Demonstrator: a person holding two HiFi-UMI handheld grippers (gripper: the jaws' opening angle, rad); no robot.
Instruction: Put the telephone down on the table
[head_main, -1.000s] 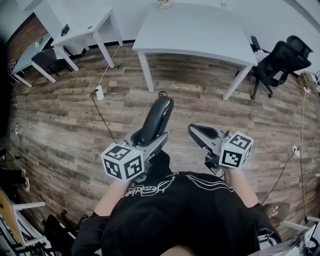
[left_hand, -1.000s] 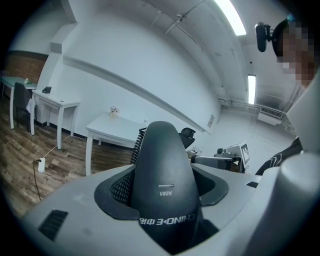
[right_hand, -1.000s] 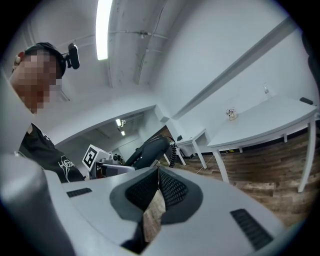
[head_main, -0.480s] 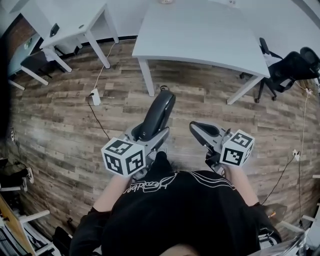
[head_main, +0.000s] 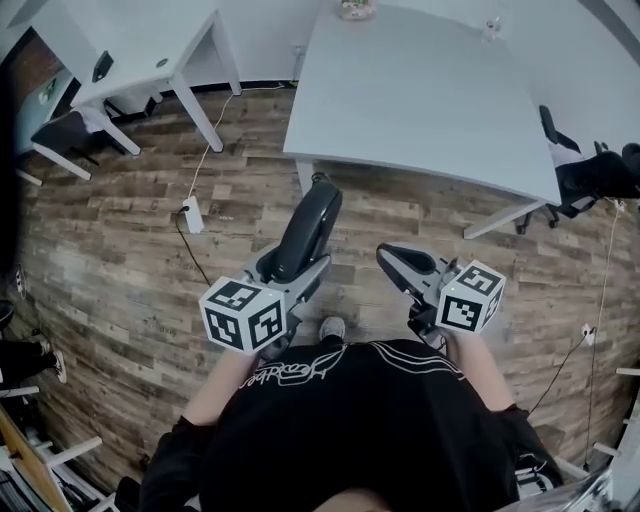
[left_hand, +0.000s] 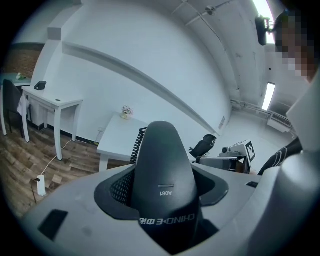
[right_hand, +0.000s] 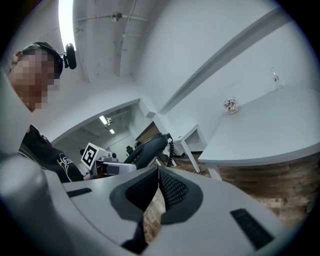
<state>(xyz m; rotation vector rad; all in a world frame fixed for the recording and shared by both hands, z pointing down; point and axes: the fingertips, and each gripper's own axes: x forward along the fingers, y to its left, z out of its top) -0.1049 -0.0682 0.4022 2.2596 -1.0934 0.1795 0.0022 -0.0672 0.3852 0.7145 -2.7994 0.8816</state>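
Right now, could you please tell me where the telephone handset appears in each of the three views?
Head view: the telephone handset is at centre, held in the left gripper.
Left gripper view: it fills the centre foreground, between the fingers.
Right gripper view: it is left of centre, seen side-on.
Shared landmark: the large white table, visible in all three views.
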